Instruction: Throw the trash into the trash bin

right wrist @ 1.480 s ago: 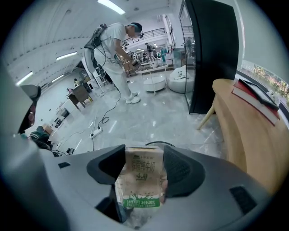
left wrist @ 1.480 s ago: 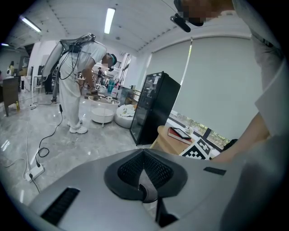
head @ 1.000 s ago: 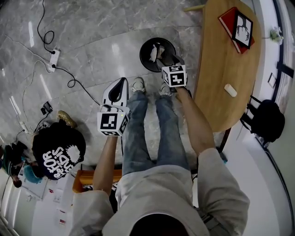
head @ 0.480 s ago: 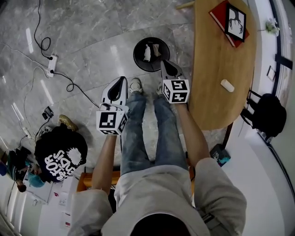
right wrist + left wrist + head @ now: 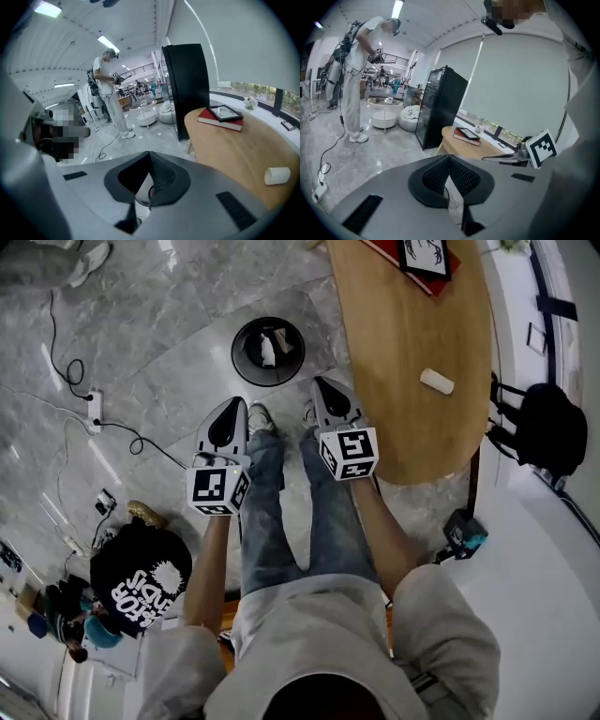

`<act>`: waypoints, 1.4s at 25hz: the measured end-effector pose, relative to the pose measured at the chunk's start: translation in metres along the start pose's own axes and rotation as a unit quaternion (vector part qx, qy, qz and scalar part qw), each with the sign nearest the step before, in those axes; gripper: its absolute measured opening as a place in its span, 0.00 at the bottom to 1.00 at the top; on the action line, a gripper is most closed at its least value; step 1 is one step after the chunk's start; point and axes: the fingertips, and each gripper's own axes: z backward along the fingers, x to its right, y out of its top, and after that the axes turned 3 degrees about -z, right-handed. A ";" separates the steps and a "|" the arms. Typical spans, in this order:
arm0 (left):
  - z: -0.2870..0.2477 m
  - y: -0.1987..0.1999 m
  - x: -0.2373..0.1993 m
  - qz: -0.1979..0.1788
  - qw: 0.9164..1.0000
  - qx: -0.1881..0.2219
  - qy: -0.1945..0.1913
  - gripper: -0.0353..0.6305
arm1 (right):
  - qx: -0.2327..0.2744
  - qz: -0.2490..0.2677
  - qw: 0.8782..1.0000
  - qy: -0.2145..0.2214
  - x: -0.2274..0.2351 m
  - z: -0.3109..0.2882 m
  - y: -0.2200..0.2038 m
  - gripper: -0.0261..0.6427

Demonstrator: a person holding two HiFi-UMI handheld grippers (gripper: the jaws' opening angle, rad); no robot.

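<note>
Far left of the head view it's just floor clutter: a power strip w/ cables, and lower down someone's black printed cap.

Next over, the left gripper hangs over the person's left leg. Its own view shows the jaws pressed together at the tips w/ nothing pinched, only floor through the gap.

Just ahead of the person's shoes sits the black trash bin, and there's white trash lying inside it. So that part looks done, imo.

The right gripper is beside the bin, not over it. Jaws closed tip to tip, empty too.

Right of that is the wooden table, w/ a small white lump on it, well apart from both grippers. Prob another bit of trash, in which case that's what's left: grab it, carry it over, drop it in. Can't confirm tho, it's too small to tell what it is.

Hard-to-see stuff:
- the red book w/ a framed pic is cut off at the top edge
- the stuff in the bin is too tiny to ID
- a black backpack sits past the table, details lost in the dark
</note>
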 end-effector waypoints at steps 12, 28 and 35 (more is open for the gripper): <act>-0.065 0.009 0.138 -0.069 0.991 -0.021 -0.113 0.08 | 0.046 -0.071 0.989 -0.120 0.138 0.100 -0.016 0.08; -0.116 -0.006 0.272 -0.127 0.967 -0.056 -0.213 0.08 | 0.050 -0.147 0.960 -0.235 0.255 0.206 -0.082 0.08; -0.125 -0.015 0.299 -0.139 0.961 -0.067 -0.231 0.08 | 0.037 -0.161 0.959 -0.230 0.277 0.212 -0.106 0.09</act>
